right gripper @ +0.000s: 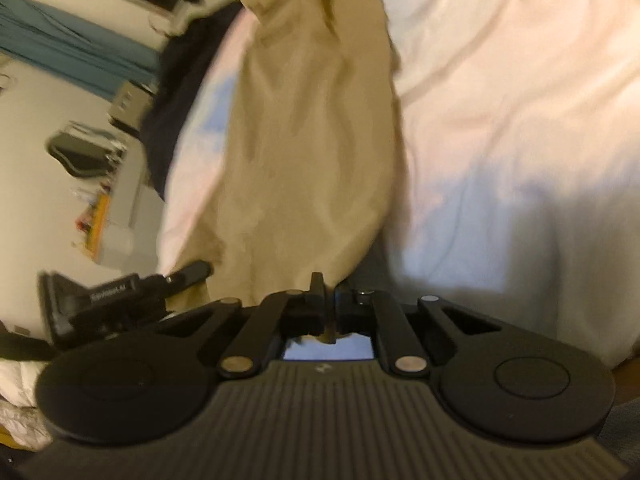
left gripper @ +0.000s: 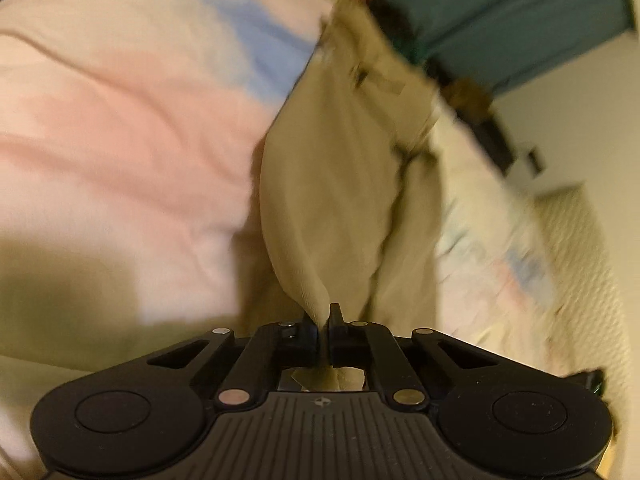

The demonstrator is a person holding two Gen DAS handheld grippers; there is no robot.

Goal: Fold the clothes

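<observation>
A beige garment, probably trousers, hangs stretched in the air over a bed. My left gripper is shut on one bunched edge of it; a bit of cloth pokes out behind the jaws. My right gripper is shut on another edge of the same beige garment, which stretches away from the jaws. A belt loop or tab shows near the garment's far end in the left wrist view. Both views are blurred by motion.
A pink, white and light-blue bedsheet lies under the garment, and it also shows in the right wrist view. A dark garment lies at the bed's edge. A teal panel, a cluttered shelf and a black device are nearby.
</observation>
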